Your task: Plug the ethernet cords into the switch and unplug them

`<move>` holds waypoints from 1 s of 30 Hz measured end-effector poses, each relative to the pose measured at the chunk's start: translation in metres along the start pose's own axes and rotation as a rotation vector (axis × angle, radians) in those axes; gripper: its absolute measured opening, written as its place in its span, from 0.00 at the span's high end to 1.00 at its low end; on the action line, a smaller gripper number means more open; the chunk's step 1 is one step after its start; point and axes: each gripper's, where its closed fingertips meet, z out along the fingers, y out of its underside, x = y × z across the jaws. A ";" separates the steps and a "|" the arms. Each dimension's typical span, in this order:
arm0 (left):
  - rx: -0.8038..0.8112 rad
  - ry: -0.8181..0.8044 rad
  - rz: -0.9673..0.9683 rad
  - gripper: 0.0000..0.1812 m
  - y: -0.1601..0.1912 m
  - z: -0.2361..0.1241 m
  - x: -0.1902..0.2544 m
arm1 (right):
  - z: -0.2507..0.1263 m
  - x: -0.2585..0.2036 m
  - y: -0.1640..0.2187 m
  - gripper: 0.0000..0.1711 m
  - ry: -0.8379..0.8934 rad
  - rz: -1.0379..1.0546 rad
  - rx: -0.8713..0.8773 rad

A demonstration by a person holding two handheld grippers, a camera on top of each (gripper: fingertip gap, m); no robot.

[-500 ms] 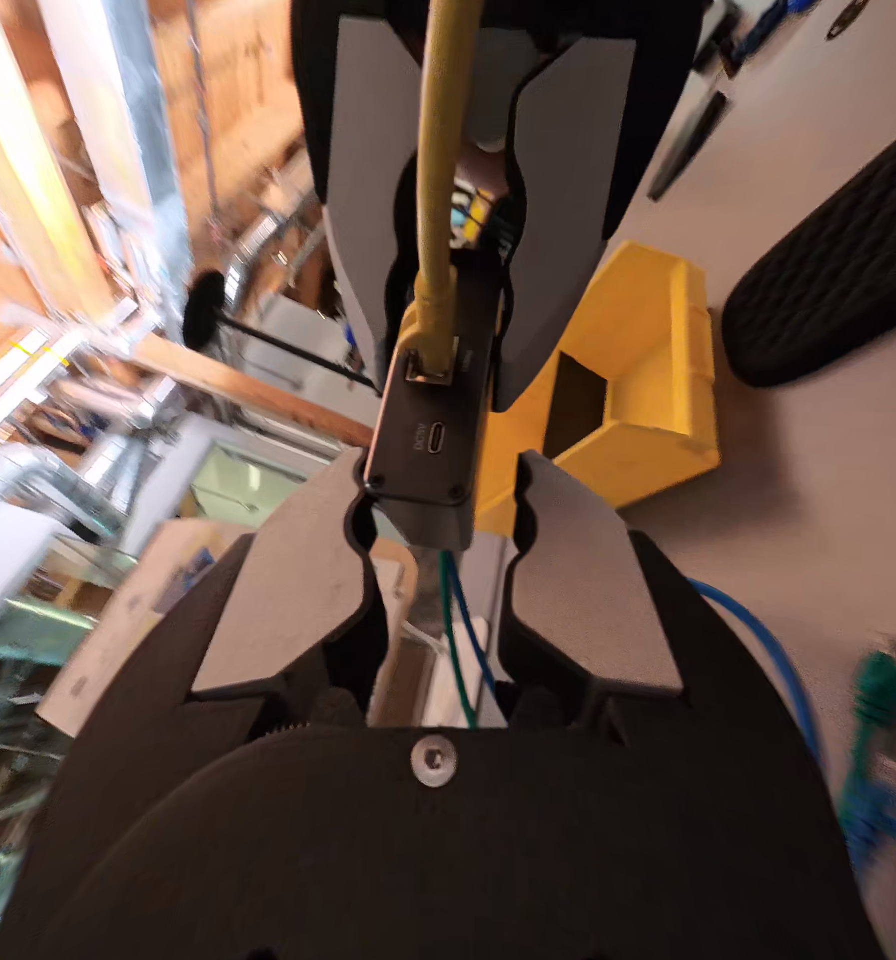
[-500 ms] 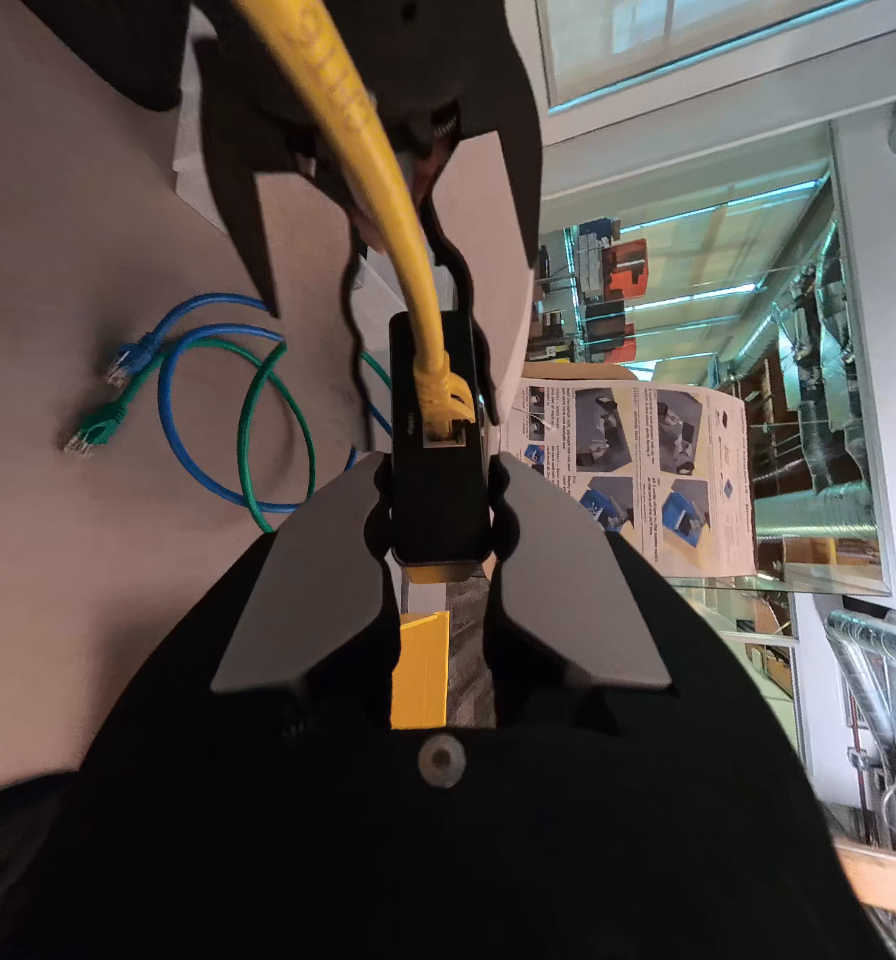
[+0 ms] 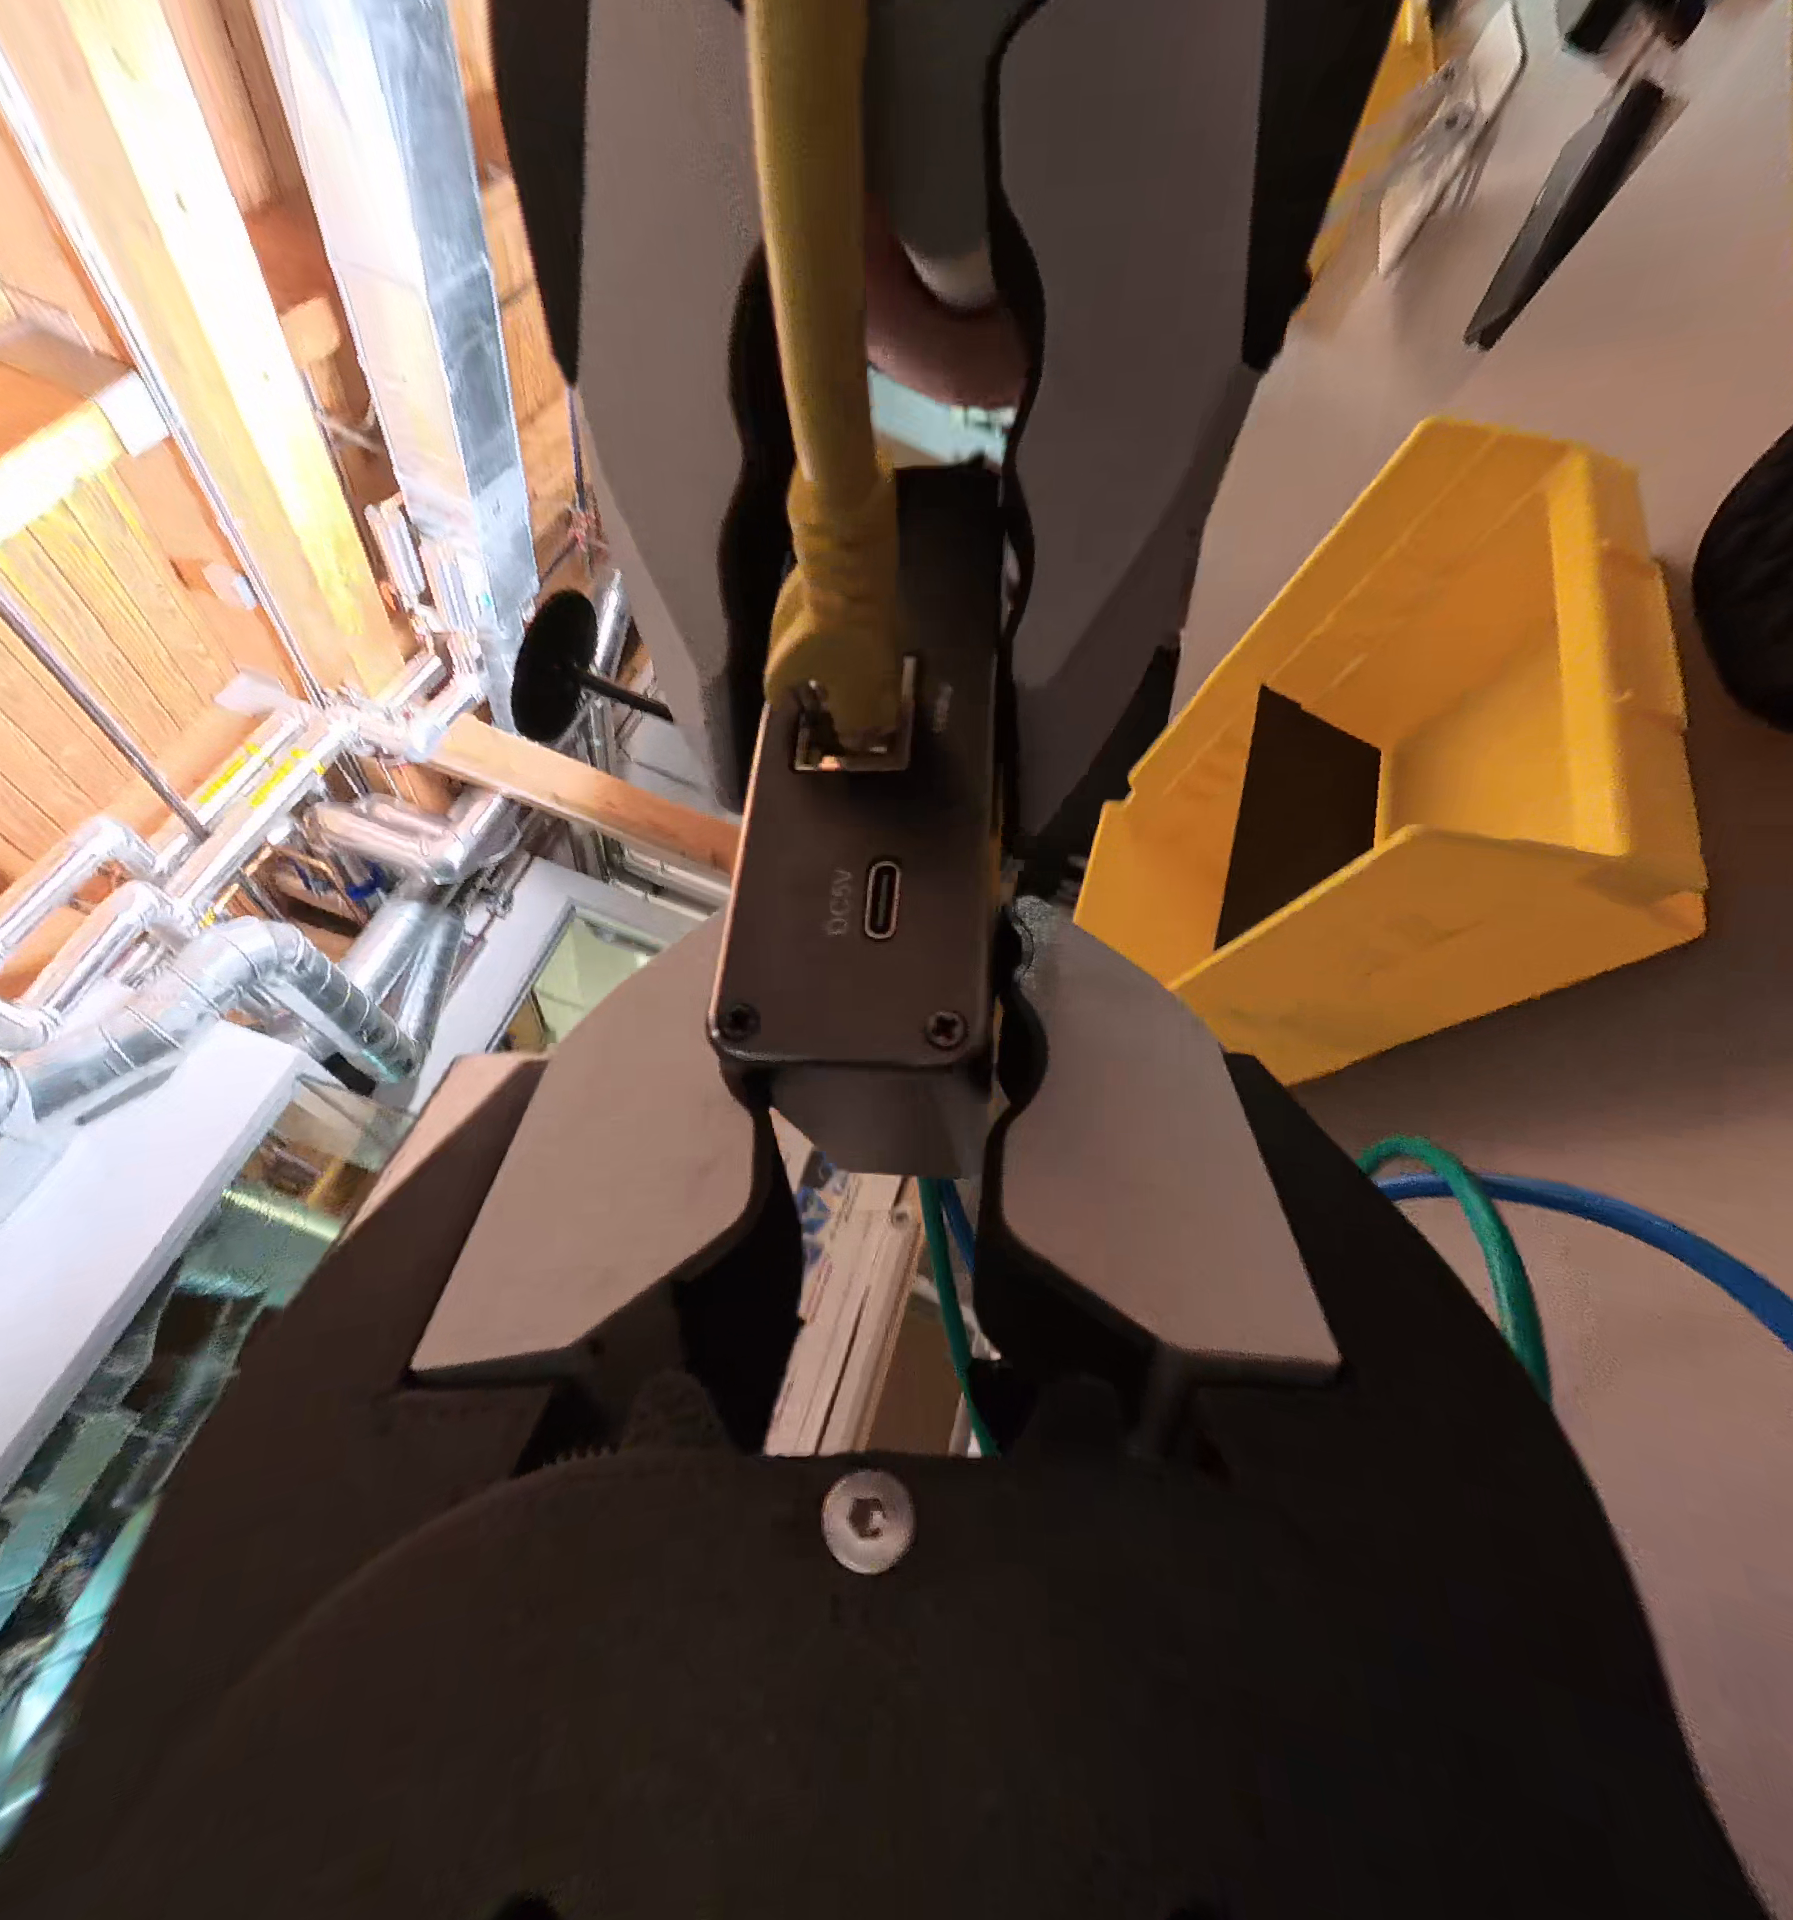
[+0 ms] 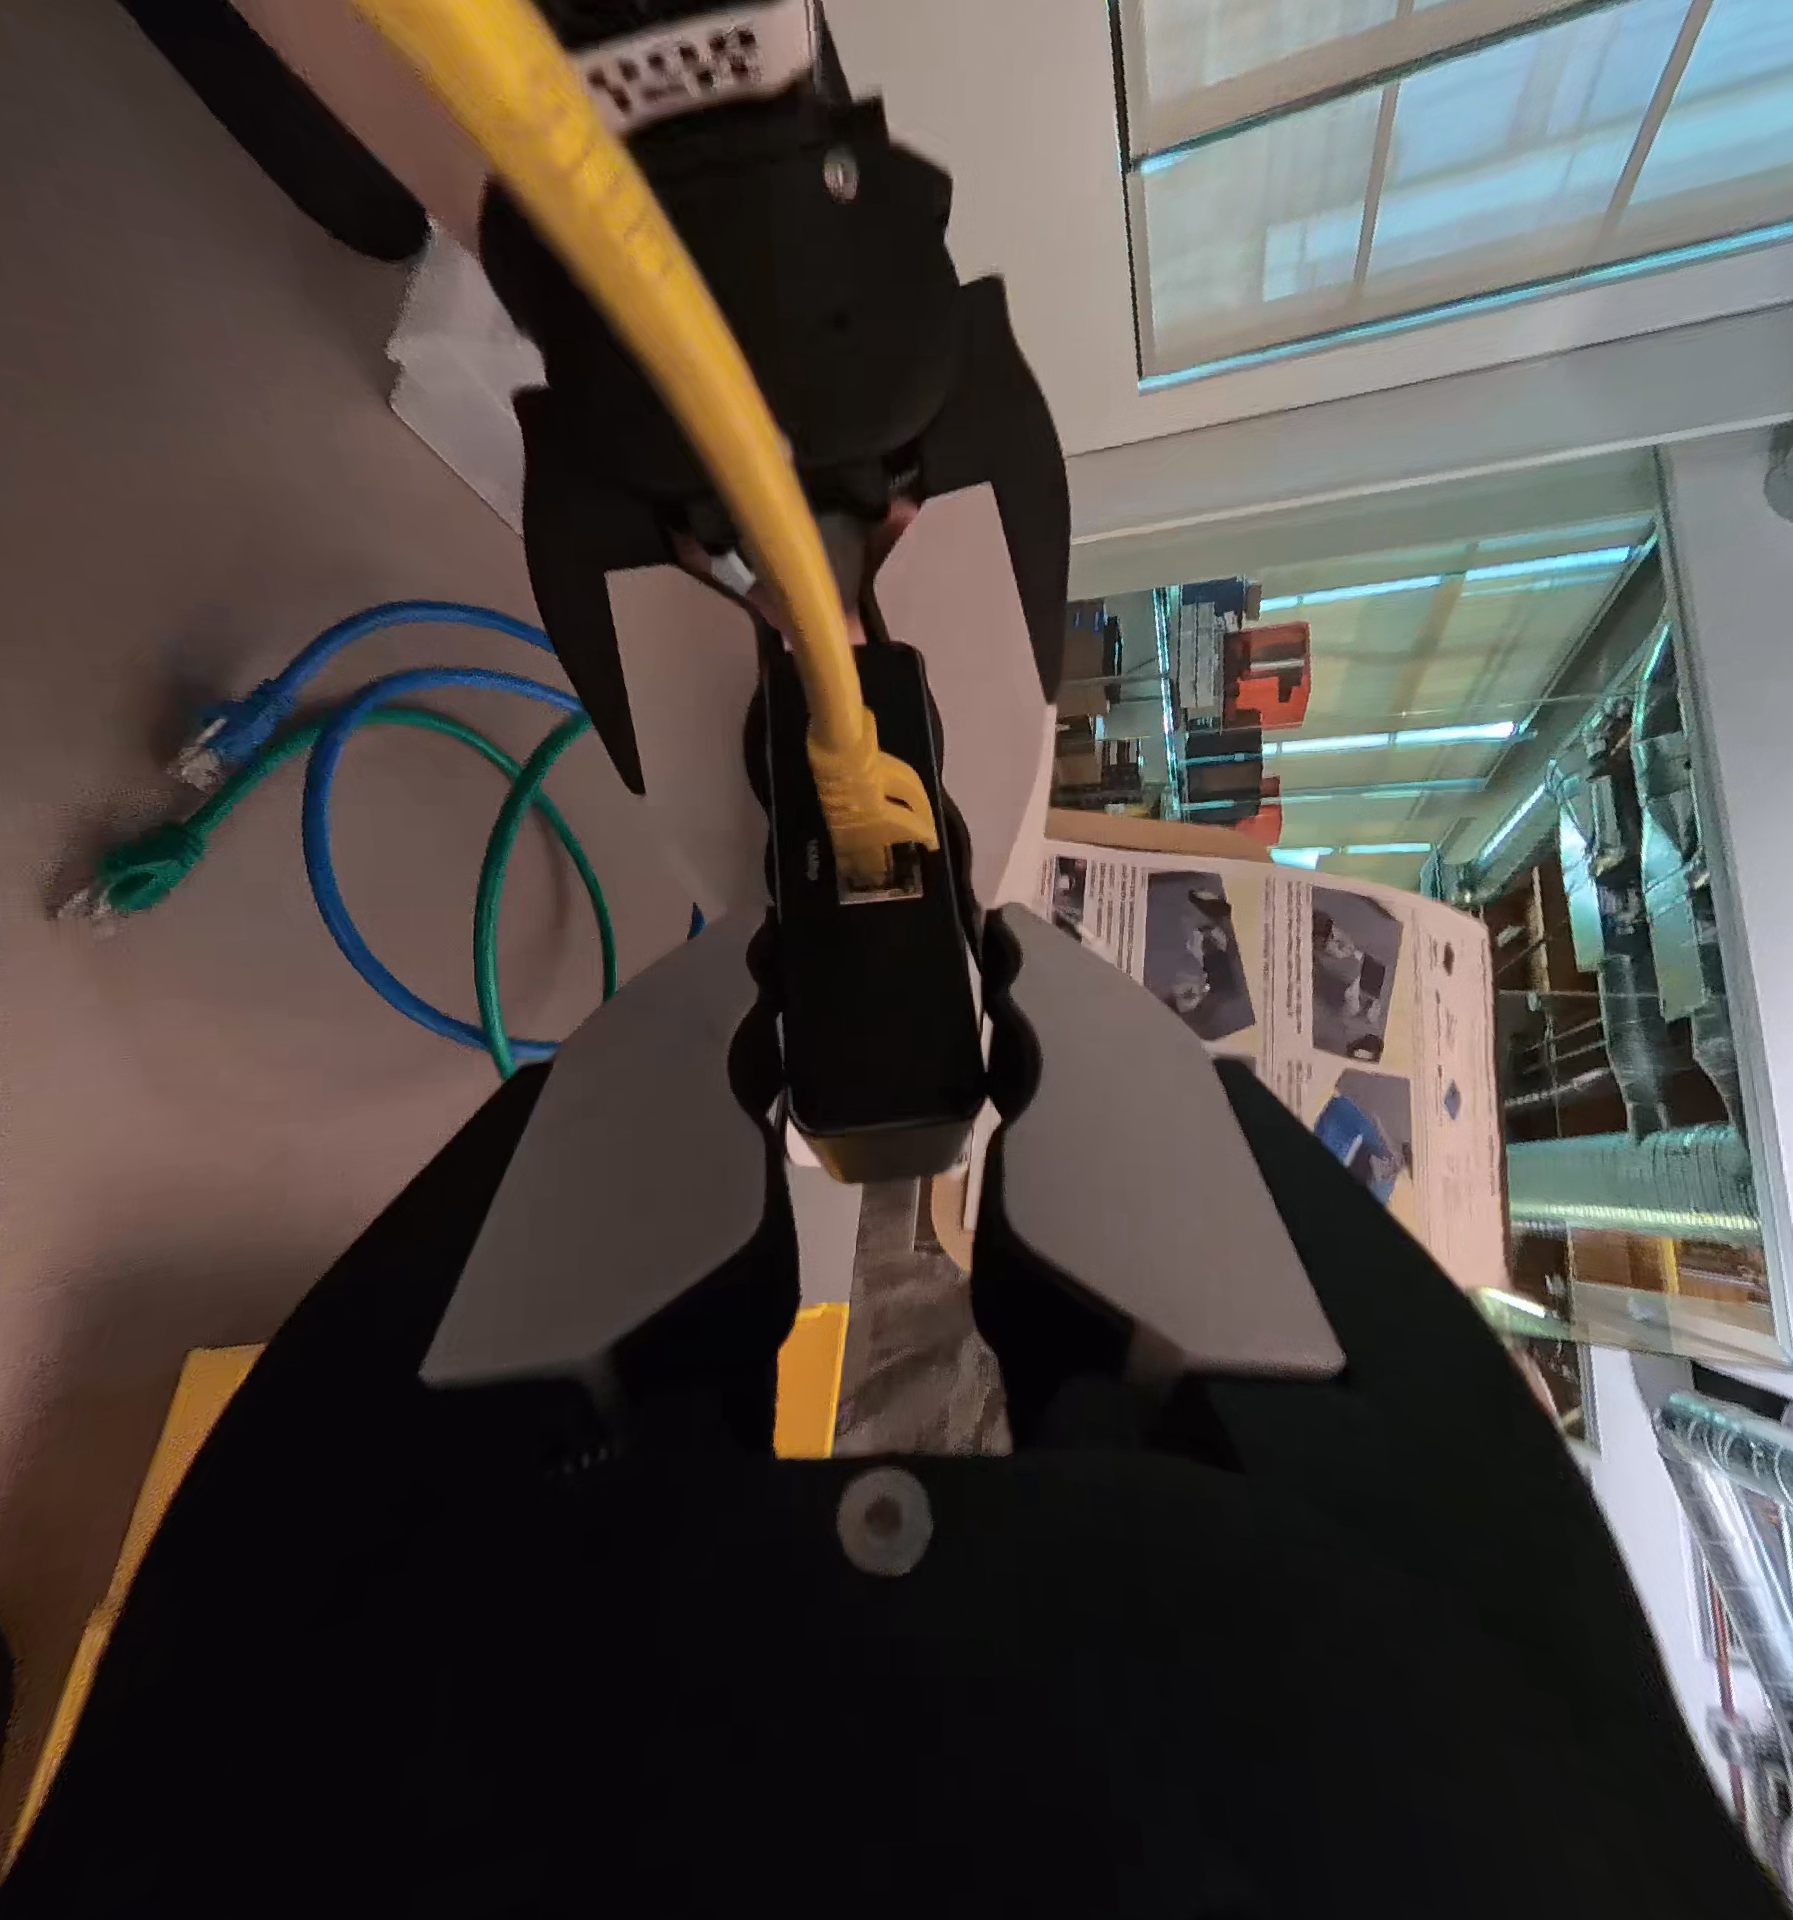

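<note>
The left gripper point(image 3: 876, 1049) has its jaws clamped on the near end of the small black switch point(image 3: 861, 914), and the right gripper point(image 4: 876, 1039) clamps its opposite end. Just past the jaws, the yellow ethernet cord point(image 4: 663, 312) sits plugged into the switch's port. Farther off on the desk point(image 4: 144, 364) lie the blue cord point(image 4: 372, 831) and green cord point(image 4: 518, 831), with a yellow bin point(image 3: 1443, 748) beyond.
</note>
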 end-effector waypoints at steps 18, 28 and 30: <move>-0.192 0.015 0.009 0.80 0.025 -0.020 -0.025 | 0.011 0.026 0.001 0.77 0.145 -0.300 -0.459; 0.023 0.080 -0.019 0.80 -0.013 -0.033 -0.020 | 0.005 0.023 -0.001 0.80 0.099 -0.242 -0.387; 0.055 0.087 -0.036 0.80 -0.017 -0.036 -0.020 | 0.003 0.024 -0.004 0.80 0.097 -0.237 -0.361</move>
